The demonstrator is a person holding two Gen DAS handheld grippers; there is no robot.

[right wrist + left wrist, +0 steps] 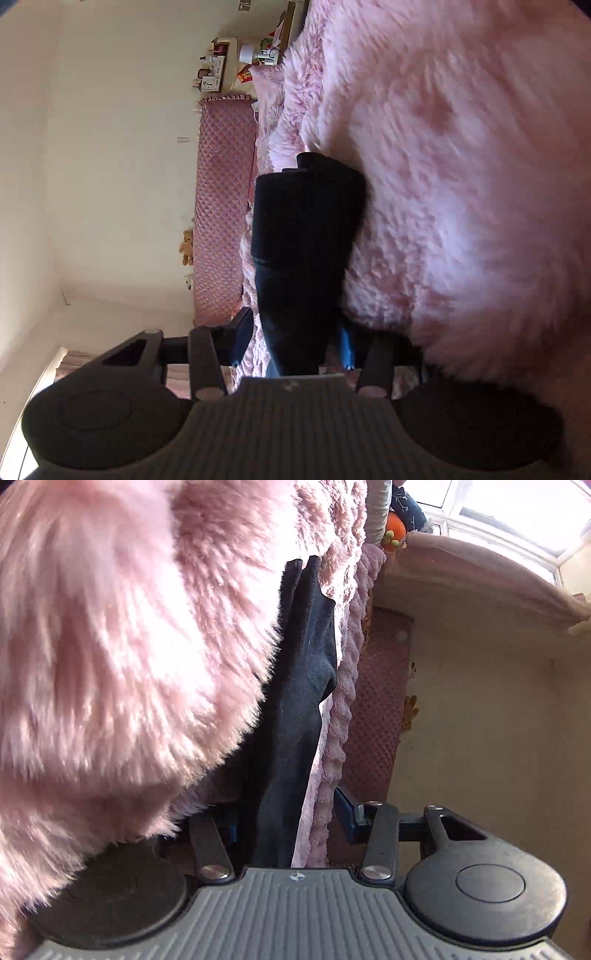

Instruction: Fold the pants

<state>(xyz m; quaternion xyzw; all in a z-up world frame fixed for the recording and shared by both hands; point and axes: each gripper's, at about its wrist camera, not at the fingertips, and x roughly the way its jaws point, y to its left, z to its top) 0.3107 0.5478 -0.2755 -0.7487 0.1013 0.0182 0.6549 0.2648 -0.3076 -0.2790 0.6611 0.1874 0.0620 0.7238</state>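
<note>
Both views are rolled sideways. The dark navy pants (295, 701) lie on a fluffy pink blanket (110, 627). A strip of them runs back between the fingers of my left gripper (288, 812), together with a ridge of knobbly pink cover. Fur hides the left finger, so I cannot tell whether the pads press. In the right wrist view the pants (306, 221) are a thick folded stack on the blanket (443, 184). My right gripper (295, 339) has its blue fingers (347, 345) against both sides of the stack, shut on it.
A quilted pink headboard (225, 203) stands against the cream wall, with a small teddy (186, 245) beside it. A shelf of small items (221, 70) sits past the bed. In the left view a bright window (517, 513) and an orange toy (395, 528) show at the top.
</note>
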